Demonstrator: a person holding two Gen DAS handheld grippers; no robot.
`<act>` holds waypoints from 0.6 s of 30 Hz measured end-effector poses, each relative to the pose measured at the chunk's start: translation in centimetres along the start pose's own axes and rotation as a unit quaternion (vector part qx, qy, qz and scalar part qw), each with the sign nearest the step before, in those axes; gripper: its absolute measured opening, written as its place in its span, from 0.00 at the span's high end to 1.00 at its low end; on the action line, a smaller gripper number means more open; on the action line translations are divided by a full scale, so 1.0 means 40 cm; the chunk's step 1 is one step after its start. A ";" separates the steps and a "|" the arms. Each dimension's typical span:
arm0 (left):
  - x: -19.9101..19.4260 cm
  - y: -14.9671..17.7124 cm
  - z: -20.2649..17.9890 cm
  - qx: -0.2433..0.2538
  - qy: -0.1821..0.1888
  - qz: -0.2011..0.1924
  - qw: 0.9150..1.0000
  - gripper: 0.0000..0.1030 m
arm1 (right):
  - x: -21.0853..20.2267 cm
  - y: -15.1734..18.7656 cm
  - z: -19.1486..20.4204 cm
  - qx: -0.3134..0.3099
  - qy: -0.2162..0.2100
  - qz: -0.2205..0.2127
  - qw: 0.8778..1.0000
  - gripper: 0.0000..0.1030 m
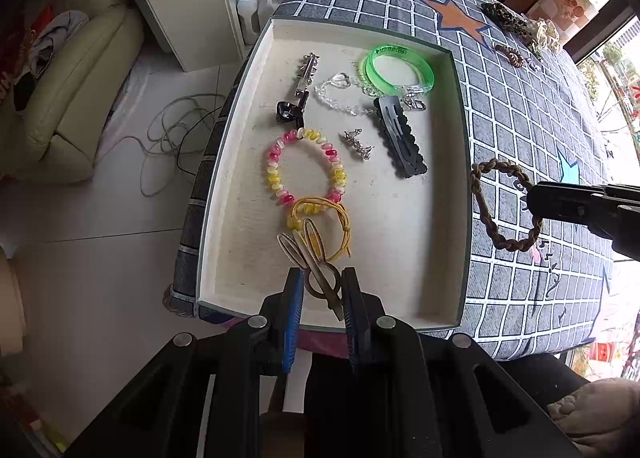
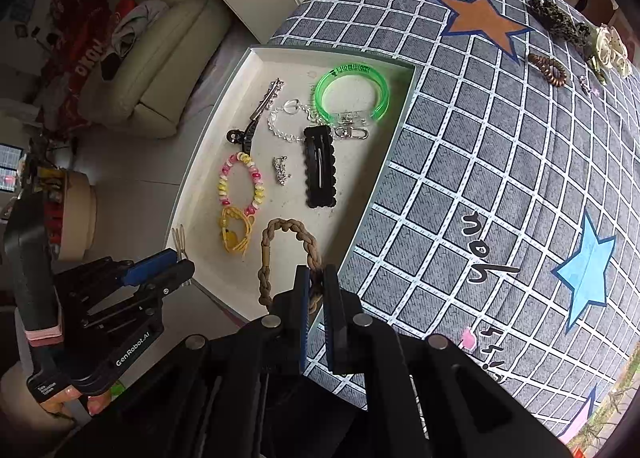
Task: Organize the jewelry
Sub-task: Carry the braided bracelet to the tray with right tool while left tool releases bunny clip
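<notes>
- Jewelry lies in a shallow white tray (image 1: 240,162) at the edge of a table under a grey checked cloth (image 1: 520,118); more pieces sit on the cloth at the far right.
- At the tray's left, a silver spiked clip (image 1: 306,72) runs down to a black claw clip (image 1: 290,112), the two touching.
- Below them is a pink-and-yellow bead bracelet (image 1: 306,168), and a yellow cord hair tie (image 1: 320,226) overlaps its lower edge.
- The left gripper (image 1: 322,290) points down over the tray's near edge. Its blue-padded jaws stand narrow and pinch a beige, scissor-shaped hair clip (image 1: 316,270), whose two long loops reach forward over the yellow tie.
- In the right wrist view, a hand (image 2: 72,398) grips the left gripper's handle at lower left.
- Mid-tray: a clear bead chain with a heart (image 1: 344,94), a small silver charm (image 1: 358,144) and a black scalloped snap clip (image 1: 400,136), lying apart from the bracelet.
- A green clear bangle (image 1: 400,66) sits in the far right corner, with a silver clasp (image 1: 414,98) just beside it.
- The right gripper (image 2: 316,286) tilts steeply down, jaws closed tight on the near side of a brown braided bracelet (image 2: 280,254), which hangs by the tray's right wall.
- Far right on the cloth: a dark patterned scrunchie (image 2: 560,20), a cream fabric flower (image 2: 610,48) and a brown coil tie (image 2: 548,68), well apart from the tray.
</notes>
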State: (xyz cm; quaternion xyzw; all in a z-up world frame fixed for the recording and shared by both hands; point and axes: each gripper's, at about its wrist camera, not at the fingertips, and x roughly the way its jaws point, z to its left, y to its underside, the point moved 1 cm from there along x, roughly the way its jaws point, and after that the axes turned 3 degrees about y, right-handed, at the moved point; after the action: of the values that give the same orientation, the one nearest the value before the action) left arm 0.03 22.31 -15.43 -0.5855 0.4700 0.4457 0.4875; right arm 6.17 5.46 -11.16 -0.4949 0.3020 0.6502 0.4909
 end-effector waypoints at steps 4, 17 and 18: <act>0.012 -0.009 -0.013 0.009 0.006 0.004 1.000 0.74 | 0.011 -0.009 0.002 -0.003 0.002 0.004 1.000 0.93; 0.091 -0.031 -0.048 0.017 0.030 0.024 0.999 0.74 | 0.081 -0.028 0.005 -0.008 0.000 0.030 1.000 0.94; 0.097 -0.032 -0.049 0.016 0.029 0.025 0.999 0.74 | 0.090 -0.030 0.008 -0.010 0.001 0.032 0.999 0.94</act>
State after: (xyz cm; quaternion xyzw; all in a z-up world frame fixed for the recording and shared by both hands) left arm 2.03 20.02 -18.81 -0.5786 0.5050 0.4330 0.4719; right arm 7.07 7.34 -14.32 -0.4903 0.3118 0.6683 0.4644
